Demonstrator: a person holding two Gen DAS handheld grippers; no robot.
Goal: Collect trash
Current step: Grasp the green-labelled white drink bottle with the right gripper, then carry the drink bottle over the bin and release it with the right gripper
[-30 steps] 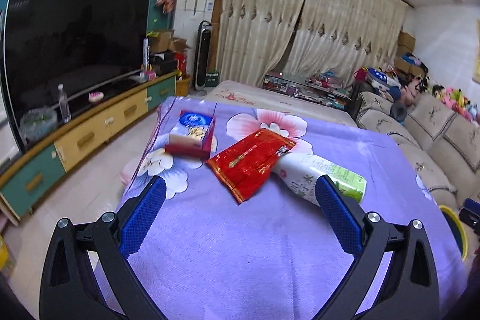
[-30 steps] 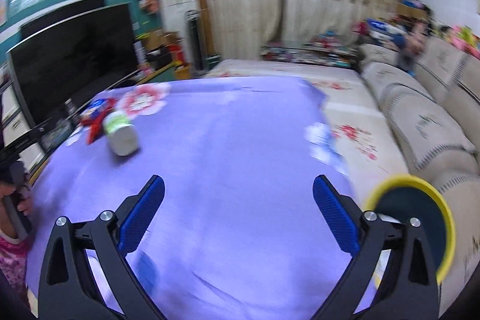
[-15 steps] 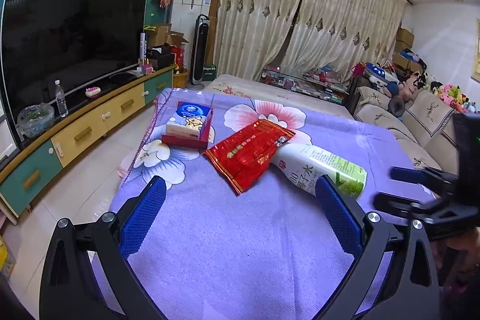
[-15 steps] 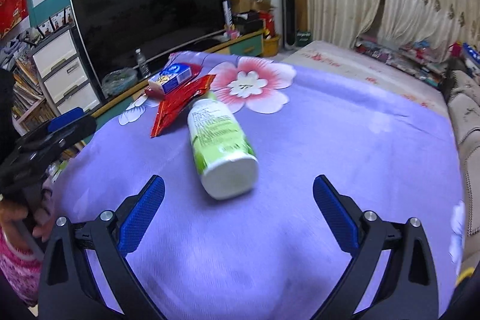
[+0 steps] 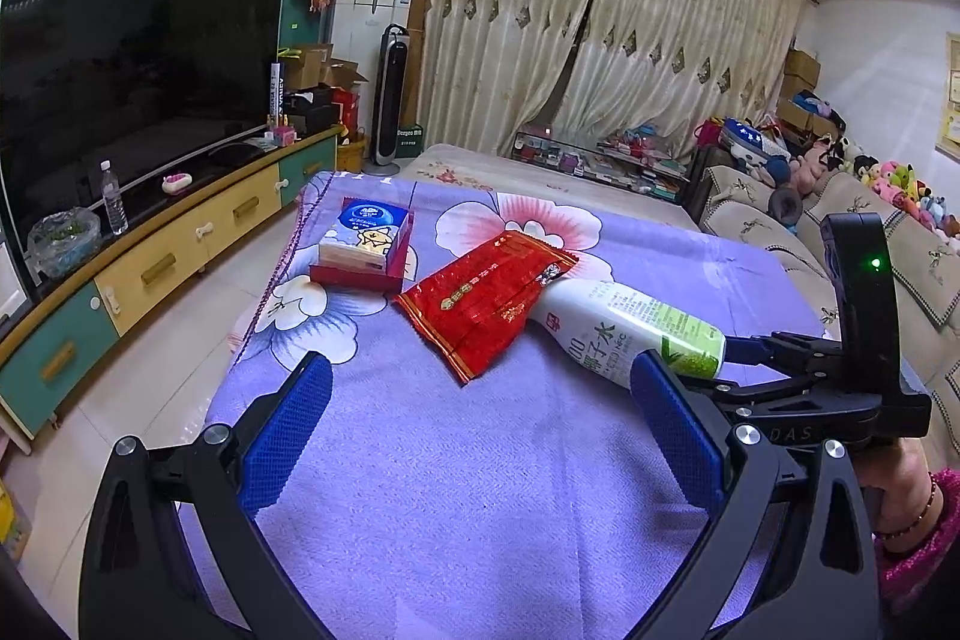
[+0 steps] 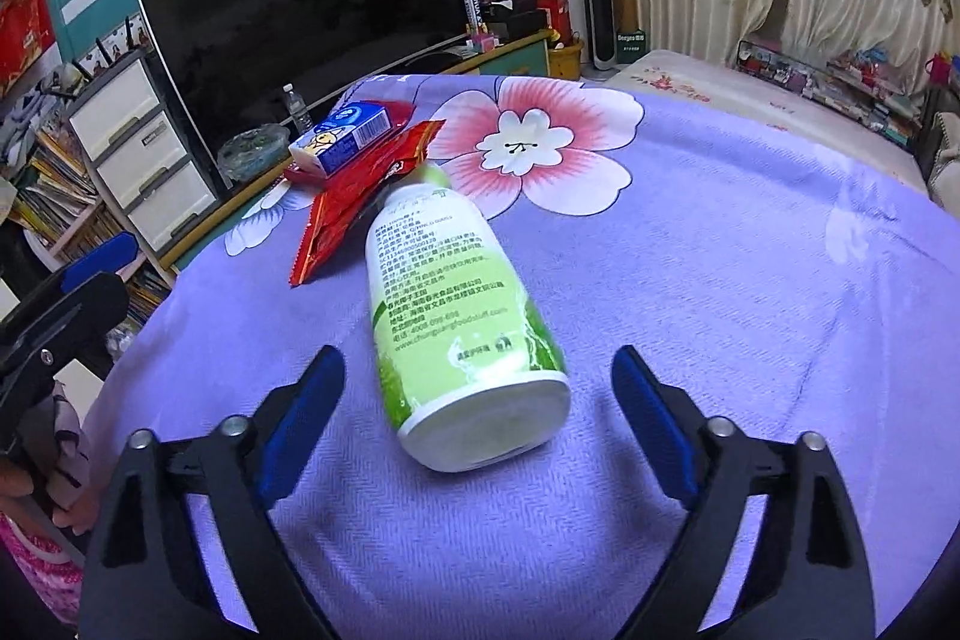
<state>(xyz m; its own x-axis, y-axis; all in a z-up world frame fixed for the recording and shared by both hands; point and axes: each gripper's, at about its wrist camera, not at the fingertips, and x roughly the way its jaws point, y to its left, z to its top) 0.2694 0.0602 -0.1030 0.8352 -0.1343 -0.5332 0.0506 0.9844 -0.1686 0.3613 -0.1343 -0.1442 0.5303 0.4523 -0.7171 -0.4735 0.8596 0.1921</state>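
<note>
A white and green bottle (image 6: 456, 316) lies on its side on the purple flowered tablecloth (image 6: 720, 280), base toward my right gripper (image 6: 477, 361). That gripper's jaws are closing, one on each side of the bottle's base, with clear gaps between the pads and the bottle. A red snack wrapper (image 6: 354, 196) rests against the bottle's neck, and a tissue box (image 6: 342, 136) sits behind it. In the left wrist view my left gripper (image 5: 479, 364) stands open and empty, short of the wrapper (image 5: 486, 298). The bottle (image 5: 630, 328) lies to its right, and the right gripper (image 5: 738, 358) reaches it from the right.
A large TV (image 5: 138, 82) stands on a yellow and green cabinet (image 5: 180, 250) left of the table, across a strip of tiled floor. A sofa (image 5: 900, 280) with soft toys runs along the right. The tissue box (image 5: 366, 244) sits in a red tray near the table's far left corner.
My right gripper swung left across the table and came up to the bottle, now straddling its base with slightly narrower jaws. It has entered the left wrist view. The left gripper barely moved.
</note>
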